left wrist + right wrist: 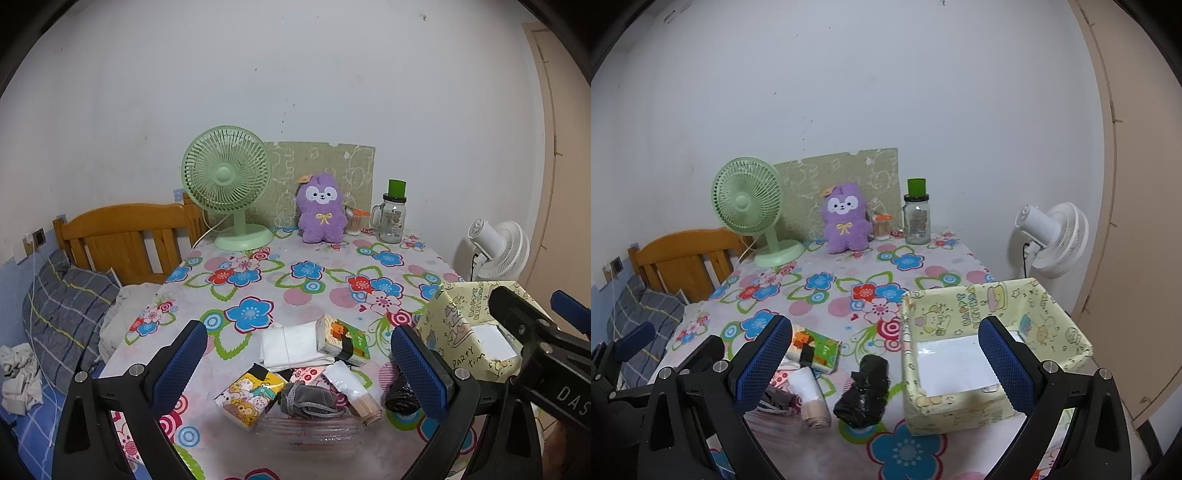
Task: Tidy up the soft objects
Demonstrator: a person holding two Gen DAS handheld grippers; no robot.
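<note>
Several soft items lie bunched on the flowered tablecloth: a cartoon tissue pack (pixel 245 398), a grey drawstring pouch (pixel 306 400), a folded white cloth (pixel 291 345), a green-and-orange tissue pack (pixel 341 339) (pixel 816 347), a white-and-beige roll (pixel 354 391) (pixel 810 395) and a crumpled black bag (pixel 400 397) (pixel 864 391). My left gripper (pixel 301 369) hangs open above the pile, holding nothing. My right gripper (pixel 884 365) is open too, between the black bag and the yellow cartoon-print box (pixel 960 410) (pixel 469 328). Only a white sheet lies inside the box.
At the table's far edge stand a green desk fan (pixel 227 192), a purple plush (pixel 321 210) (pixel 846 221) and a glass jar (pixel 393 218). A wooden bed (pixel 122 236) with bedding lies left. A white floor fan (pixel 1052 236) stands right.
</note>
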